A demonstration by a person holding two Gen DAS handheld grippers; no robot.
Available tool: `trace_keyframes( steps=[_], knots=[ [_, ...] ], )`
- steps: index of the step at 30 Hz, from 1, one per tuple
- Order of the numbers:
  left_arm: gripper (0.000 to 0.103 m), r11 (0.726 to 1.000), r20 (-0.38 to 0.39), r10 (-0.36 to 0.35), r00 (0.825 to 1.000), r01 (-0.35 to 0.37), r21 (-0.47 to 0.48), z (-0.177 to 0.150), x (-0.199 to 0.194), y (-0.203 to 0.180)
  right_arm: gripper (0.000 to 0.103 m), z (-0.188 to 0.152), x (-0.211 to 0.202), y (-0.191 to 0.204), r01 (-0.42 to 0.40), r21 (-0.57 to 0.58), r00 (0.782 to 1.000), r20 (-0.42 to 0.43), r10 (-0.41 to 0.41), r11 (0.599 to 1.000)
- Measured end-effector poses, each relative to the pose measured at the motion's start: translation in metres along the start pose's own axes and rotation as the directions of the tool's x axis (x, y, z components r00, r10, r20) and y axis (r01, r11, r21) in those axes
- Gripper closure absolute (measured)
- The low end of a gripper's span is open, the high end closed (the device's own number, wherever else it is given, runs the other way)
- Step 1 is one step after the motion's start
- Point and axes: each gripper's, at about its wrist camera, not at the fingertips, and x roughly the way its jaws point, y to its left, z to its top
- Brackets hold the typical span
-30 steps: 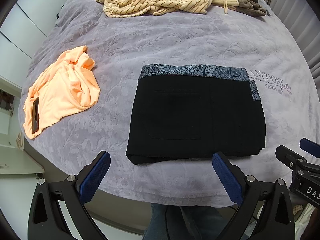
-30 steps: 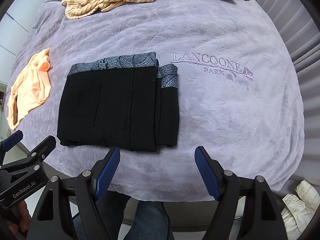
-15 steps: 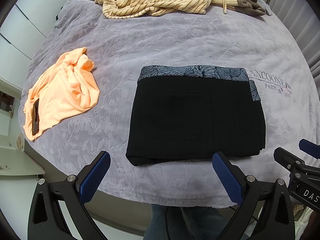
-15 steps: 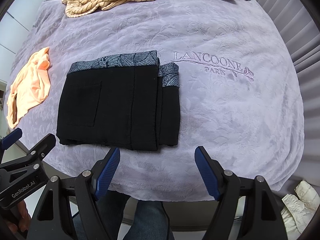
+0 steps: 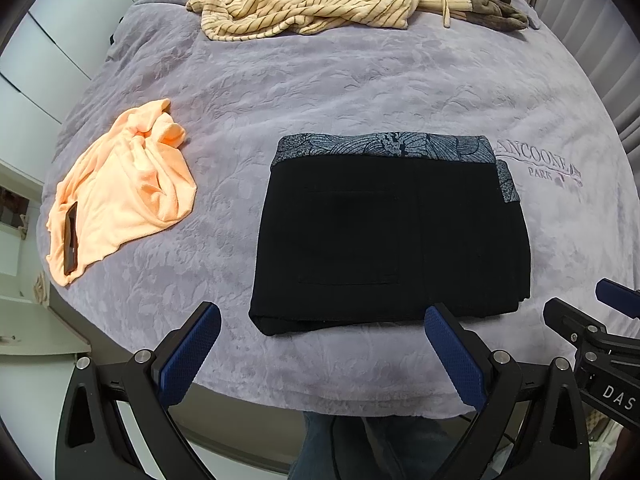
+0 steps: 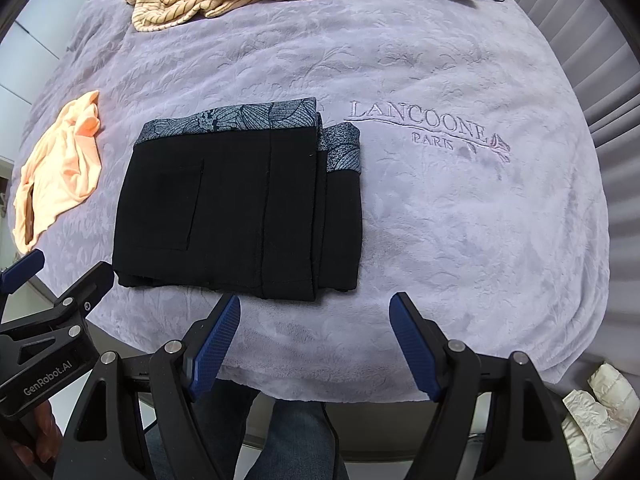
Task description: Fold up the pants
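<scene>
Lilac plush bedspread [image 6: 460,220] (embroidered "LANCOONE PARIS") carried folded black pants [image 6: 240,208] near its front edge; left gripper [image 5: 320,352] and right gripper [image 6: 314,344] hung wide, empty.

The black pants [image 5: 392,236] are matt woven cloth with a printed, leaf-patterned waistband [image 5: 384,146]. Under them the lilac bedspread [image 6: 460,220] is plush, embossed fleece. The orange top [image 5: 124,184] is soft knit; the striped garment [image 5: 312,4] is fuzzy. The gripper pads [image 6: 212,344] are knurled blue rubber on matt black plastic
</scene>
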Motion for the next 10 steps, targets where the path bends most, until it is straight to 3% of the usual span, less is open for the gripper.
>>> trace_keyframes(
  steps=[10],
  knots=[
    [0.001,1.0,0.016,-0.028,0.999,0.028,-0.005,0.0005,-0.0001,0.0034,0.023,0.0004,0.003,-0.0012,0.004,-0.006,1.0,-0.007,-0.004,1.0]
  ],
)
